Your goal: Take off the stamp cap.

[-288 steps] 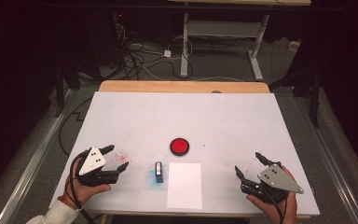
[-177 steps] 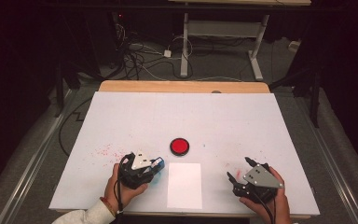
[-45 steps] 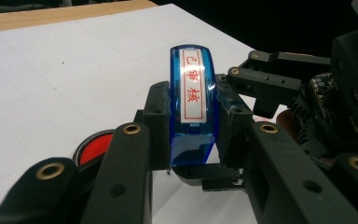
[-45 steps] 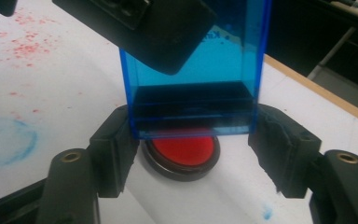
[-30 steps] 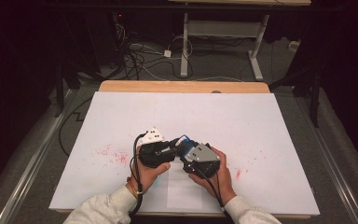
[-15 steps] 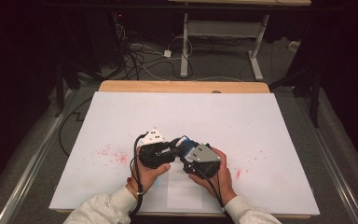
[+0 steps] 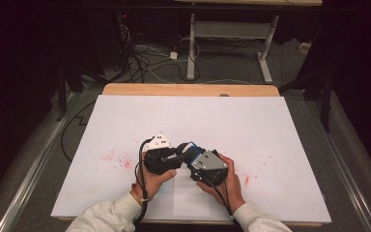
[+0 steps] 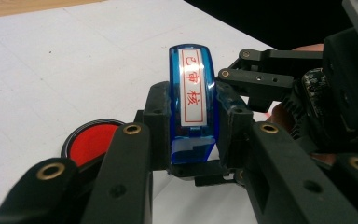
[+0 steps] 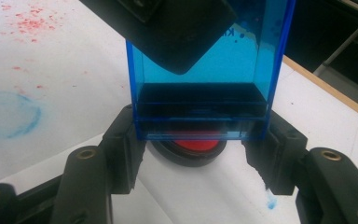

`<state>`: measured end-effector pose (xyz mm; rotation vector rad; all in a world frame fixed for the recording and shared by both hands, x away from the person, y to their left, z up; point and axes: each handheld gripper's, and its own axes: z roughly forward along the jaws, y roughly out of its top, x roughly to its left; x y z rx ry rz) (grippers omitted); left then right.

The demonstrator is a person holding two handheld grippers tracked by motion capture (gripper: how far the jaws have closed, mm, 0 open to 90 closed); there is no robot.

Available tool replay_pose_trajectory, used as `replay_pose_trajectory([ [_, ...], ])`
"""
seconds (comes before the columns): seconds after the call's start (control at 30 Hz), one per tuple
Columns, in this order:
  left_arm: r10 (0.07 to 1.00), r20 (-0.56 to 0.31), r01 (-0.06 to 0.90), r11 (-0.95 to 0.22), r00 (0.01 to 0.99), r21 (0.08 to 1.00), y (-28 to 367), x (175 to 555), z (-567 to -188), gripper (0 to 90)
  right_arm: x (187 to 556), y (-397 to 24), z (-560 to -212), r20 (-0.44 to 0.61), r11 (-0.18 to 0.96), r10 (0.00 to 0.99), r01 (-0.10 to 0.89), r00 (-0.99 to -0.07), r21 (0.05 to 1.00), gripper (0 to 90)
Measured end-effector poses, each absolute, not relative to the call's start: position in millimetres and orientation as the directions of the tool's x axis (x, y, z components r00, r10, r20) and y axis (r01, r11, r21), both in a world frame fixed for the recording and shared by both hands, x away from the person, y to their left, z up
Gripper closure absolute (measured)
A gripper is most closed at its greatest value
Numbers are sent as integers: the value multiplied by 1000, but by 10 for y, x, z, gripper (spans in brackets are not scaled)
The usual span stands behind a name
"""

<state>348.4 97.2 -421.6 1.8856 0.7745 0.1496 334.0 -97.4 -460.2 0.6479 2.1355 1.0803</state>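
Above the white table (image 7: pixel 270 125), near its front edge, both hand-held grippers meet on a blue transparent stamp (image 8: pixel 192 105). The left hand-held gripper (image 8: pixel 192 140) is clamped on its narrow sides. The right hand-held gripper (image 9: pixel 200 140) grips its lower end, just above the red ink pad (image 9: pixel 193 140).

Open room: the white surface (image 7: pixel 270 125) lies bare beyond and beside both hands.
Obstacle: red ink pad (image 8: pixel 93 142) sits directly beneath the raised blue stamp (image 8: pixel 192 100).
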Motion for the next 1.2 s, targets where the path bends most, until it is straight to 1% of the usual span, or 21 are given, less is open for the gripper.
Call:
replay_pose_trajectory([
  [0.97,526,-251,440,-271,813,856,1004,3526,-4170,677,3293,-990,-4550,-392,592,635,94,-665,800,414],
  [1.1,521,-246,430,-268,818,862,1019,3530,-4155,680,3282,-981,-4553,-417,610,624,79,-661,788,413],
  [1.2,503,-243,416,-266,830,869,1056,3541,-4120,685,3257,-963,-4577,-457,641,597,49,-659,766,413],
])
